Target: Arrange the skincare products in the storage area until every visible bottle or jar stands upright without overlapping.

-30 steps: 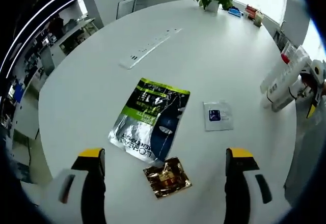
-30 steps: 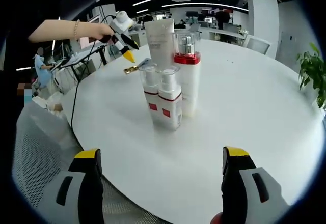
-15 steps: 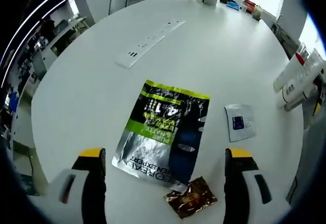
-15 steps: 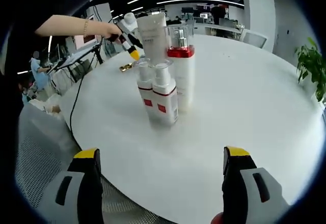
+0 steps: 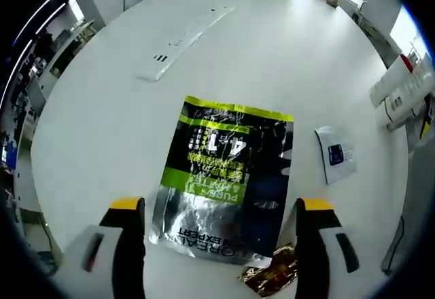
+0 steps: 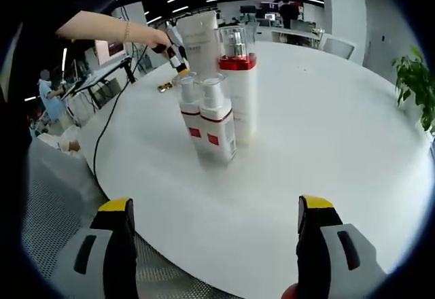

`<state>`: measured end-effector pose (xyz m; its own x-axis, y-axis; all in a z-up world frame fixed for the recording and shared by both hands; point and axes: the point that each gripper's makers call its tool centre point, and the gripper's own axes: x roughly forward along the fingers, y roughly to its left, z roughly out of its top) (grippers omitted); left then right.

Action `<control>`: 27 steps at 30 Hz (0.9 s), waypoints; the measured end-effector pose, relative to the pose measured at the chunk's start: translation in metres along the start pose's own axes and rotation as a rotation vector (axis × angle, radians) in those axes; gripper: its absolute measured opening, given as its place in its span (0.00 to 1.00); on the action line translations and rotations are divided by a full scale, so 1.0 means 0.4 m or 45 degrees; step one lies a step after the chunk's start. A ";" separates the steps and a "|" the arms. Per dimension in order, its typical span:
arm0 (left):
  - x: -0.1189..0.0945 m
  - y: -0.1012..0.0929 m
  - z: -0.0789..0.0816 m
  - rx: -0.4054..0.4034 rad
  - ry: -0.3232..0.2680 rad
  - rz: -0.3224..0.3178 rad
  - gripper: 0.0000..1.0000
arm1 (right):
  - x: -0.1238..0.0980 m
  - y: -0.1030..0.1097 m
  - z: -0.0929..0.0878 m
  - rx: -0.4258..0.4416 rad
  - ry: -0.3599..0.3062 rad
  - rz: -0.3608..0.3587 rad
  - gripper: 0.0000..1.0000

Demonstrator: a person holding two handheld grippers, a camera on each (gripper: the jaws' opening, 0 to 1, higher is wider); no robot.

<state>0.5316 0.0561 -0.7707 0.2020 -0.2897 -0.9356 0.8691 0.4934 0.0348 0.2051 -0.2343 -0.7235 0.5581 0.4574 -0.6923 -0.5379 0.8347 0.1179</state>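
Note:
In the left gripper view a black, green and silver foil pouch lies flat on the round white table, between the open jaws of my left gripper. A small gold sachet lies by the right jaw and a white sachet to the right. In the right gripper view my right gripper is open, well short of several upright bottles: two small pump bottles, a taller red-banded bottle and a white tube. The bottles also stand at the table's right edge in the left gripper view.
A white power strip lies on the far side of the table, with a potted plant near the far edge. A person's arm holds the left gripper beyond the bottles. A cable trails over the table edge.
The left gripper has moved forward and down over the foil pouch, which now lies between its jaws. The right gripper has stayed roughly in place, still open.

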 end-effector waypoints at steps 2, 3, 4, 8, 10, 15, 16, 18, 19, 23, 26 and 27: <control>0.000 0.012 0.001 0.008 0.005 0.005 0.90 | 0.002 0.000 -0.003 0.004 0.005 0.003 0.99; -0.002 0.013 0.001 0.010 0.006 -0.002 0.90 | 0.003 0.001 -0.005 0.001 0.010 0.003 0.99; 0.000 0.004 0.000 0.007 0.012 -0.024 0.89 | 0.003 0.001 -0.006 -0.001 0.013 0.003 0.99; 0.004 0.006 -0.001 0.016 0.009 -0.025 0.91 | 0.003 0.004 -0.004 -0.007 0.019 0.000 0.99; 0.009 0.010 0.003 0.024 0.003 -0.023 0.91 | 0.003 0.003 -0.005 -0.003 0.019 -0.002 0.99; 0.007 0.014 0.013 0.005 -0.034 -0.026 0.75 | 0.004 0.001 -0.007 -0.002 0.020 -0.004 0.99; 0.004 0.011 0.013 0.012 -0.038 -0.020 0.75 | 0.004 0.001 -0.008 -0.004 0.021 -0.006 0.99; 0.011 0.014 0.013 0.012 -0.040 -0.020 0.73 | 0.004 0.002 -0.007 -0.010 0.022 -0.006 0.99; 0.010 0.009 0.013 0.017 -0.046 -0.024 0.70 | 0.004 0.002 -0.008 -0.011 0.022 -0.007 0.99; 0.006 -0.012 0.013 0.018 -0.057 -0.027 0.58 | 0.004 0.001 -0.007 -0.014 0.020 -0.009 0.99; -0.003 -0.024 0.017 0.006 -0.056 -0.023 0.54 | 0.004 0.001 -0.008 -0.017 0.021 -0.008 0.99; -0.006 -0.028 0.019 0.005 -0.059 -0.022 0.49 | 0.004 0.000 -0.007 -0.018 0.020 -0.010 0.99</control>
<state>0.5247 0.0449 -0.7664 0.2079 -0.3359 -0.9187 0.8744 0.4848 0.0206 0.2041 -0.2343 -0.7267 0.5520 0.4460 -0.7045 -0.5427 0.8336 0.1026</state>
